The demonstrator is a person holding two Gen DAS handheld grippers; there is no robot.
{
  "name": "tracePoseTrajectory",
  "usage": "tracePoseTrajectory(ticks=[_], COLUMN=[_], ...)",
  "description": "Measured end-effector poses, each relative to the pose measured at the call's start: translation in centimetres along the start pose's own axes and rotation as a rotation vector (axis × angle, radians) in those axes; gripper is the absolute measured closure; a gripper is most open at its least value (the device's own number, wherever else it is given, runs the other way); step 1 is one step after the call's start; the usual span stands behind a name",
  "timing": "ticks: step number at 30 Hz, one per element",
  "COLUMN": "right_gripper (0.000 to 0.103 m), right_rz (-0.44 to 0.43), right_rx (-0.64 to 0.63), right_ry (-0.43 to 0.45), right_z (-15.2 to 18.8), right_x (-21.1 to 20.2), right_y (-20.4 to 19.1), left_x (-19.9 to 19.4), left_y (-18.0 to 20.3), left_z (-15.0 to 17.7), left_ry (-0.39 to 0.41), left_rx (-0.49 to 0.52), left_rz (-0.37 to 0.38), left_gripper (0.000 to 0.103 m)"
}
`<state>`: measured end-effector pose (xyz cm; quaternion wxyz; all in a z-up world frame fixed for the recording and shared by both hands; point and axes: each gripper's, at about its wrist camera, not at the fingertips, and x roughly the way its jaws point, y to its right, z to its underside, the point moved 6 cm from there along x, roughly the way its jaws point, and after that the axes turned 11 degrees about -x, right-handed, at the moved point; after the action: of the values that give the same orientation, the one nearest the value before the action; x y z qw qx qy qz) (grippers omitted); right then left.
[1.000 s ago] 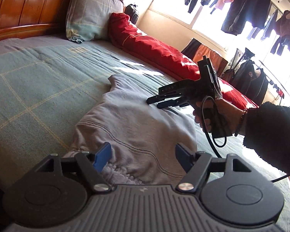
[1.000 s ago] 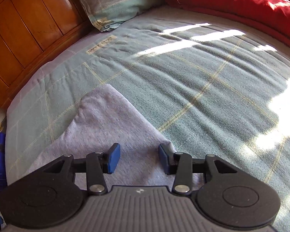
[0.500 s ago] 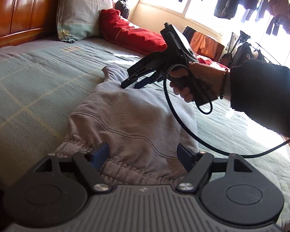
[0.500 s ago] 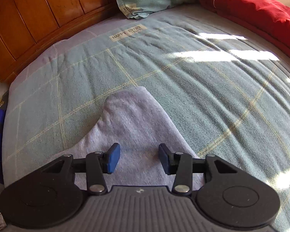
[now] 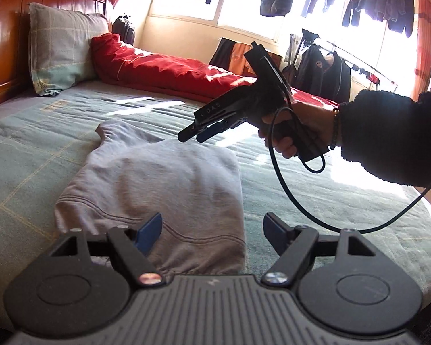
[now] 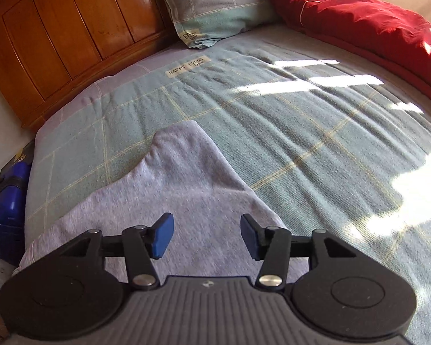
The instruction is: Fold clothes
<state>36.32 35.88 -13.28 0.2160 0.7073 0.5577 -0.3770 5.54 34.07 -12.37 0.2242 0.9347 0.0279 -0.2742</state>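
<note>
The gray sweater (image 5: 158, 184) lies folded on the bed (image 5: 28, 155). The left gripper (image 5: 212, 234) is wide open and holds nothing. The right gripper (image 6: 207, 235) is opening above the sweater, empty too.

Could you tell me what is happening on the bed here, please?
A person is folding clothes with a handheld gripper in each hand. A grey garment lies partly folded on the green checked bedspread. The right gripper hovers above the garment's far edge, its fingers opening with nothing between them. The left gripper is open over the garment's near elastic hem, gripping nothing. A red duvet and a pillow lie beyond.
</note>
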Motion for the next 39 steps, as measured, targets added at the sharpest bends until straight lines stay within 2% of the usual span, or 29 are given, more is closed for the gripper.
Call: tracePoseTrajectory(ticks=[3, 4, 5, 7, 9, 12, 14, 16, 17, 18, 20, 22, 24, 28, 31, 35, 39], right_gripper=[0.047, 0.045, 0.043, 0.043, 0.043, 0.043, 0.043, 0.043, 0.043, 0.039, 0.035, 0.035, 0.035, 0.035, 0.035, 0.035, 0.035], right_rz=[0.096, 0.150, 0.166, 0.140, 0.129, 0.029, -0.052, -0.128, -0.152, -0.148, -0.123, -0.132, -0.144, -0.186, -0.247, -0.254, -0.234], right_rx=[0.030, 0.030, 0.046, 0.109, 0.089, 0.034, -0.029, -0.098, -0.124, -0.144, -0.195, -0.153, -0.099, -0.145, -0.220, -0.297, -0.333], right_ry=[-0.022, -0.024, -0.029, -0.013, 0.028, 0.071, 0.082, 0.048, -0.006, -0.048, -0.040, -0.036, 0.007, 0.068, 0.092, 0.067, 0.008], right_z=[2.6, 3.3, 3.8, 4.3, 4.0, 3.3, 3.2, 4.3, 5.4, 6.4, 7.3, 6.2, 4.7, 3.1, 3.0, 2.9, 3.5], right_x=[0.0, -0.1, -0.2, -1.1, -2.5, -3.9, -4.3, -3.8, -2.9, -2.1, -1.8, -2.2, -3.1, -4.8, -5.1, -2.9, 0.4], right_y=[2.5, 3.3, 3.8, 4.5, 3.8, 0.4, -2.8, -5.8, -7.1, -7.8, -8.6, -8.2, -7.6, -9.2, -11.6, -13.7, -14.1], left_x=[2.3, 2.6, 2.7, 2.0, 1.2, 0.2, 1.1, 2.0, 1.9, 1.9, 1.7, 1.2, 0.3, -1.1, -0.3, 0.1, 0.0], left_y=[0.4, 0.6, 0.8, 1.2, 1.2, 1.1, 0.3, -0.4, -0.2, 0.0, 0.1, 0.1, -0.1, -0.9, -2.6, -3.4, -4.4], left_z=[2.3, 3.0, 3.4, 3.2, 2.4, 1.6, 2.5, 3.9, 4.3, 4.6, 4.6, 3.9, 2.8, 1.1, 1.7, 2.8, 2.8], left_ry=[-0.118, -0.128, -0.130, -0.118, -0.084, -0.049, -0.095, -0.124, -0.118, -0.112, -0.104, -0.094, -0.062, 0.007, -0.034, -0.029, -0.008], left_rx=[-0.021, -0.009, 0.008, 0.031, 0.038, 0.044, 0.013, -0.011, 0.012, 0.035, 0.045, 0.019, -0.002, -0.013, -0.077, -0.087, -0.155], left_rz=[-0.005, -0.025, -0.038, -0.039, -0.041, -0.047, -0.057, -0.074, -0.081, -0.087, -0.090, -0.069, -0.054, -0.081, -0.103, -0.099, -0.047], left_gripper=[0.028, 0.028, 0.028, 0.028, 0.028, 0.028, 0.028, 0.028, 0.028, 0.028, 0.028, 0.028, 0.028, 0.027, 0.027, 0.027, 0.026])
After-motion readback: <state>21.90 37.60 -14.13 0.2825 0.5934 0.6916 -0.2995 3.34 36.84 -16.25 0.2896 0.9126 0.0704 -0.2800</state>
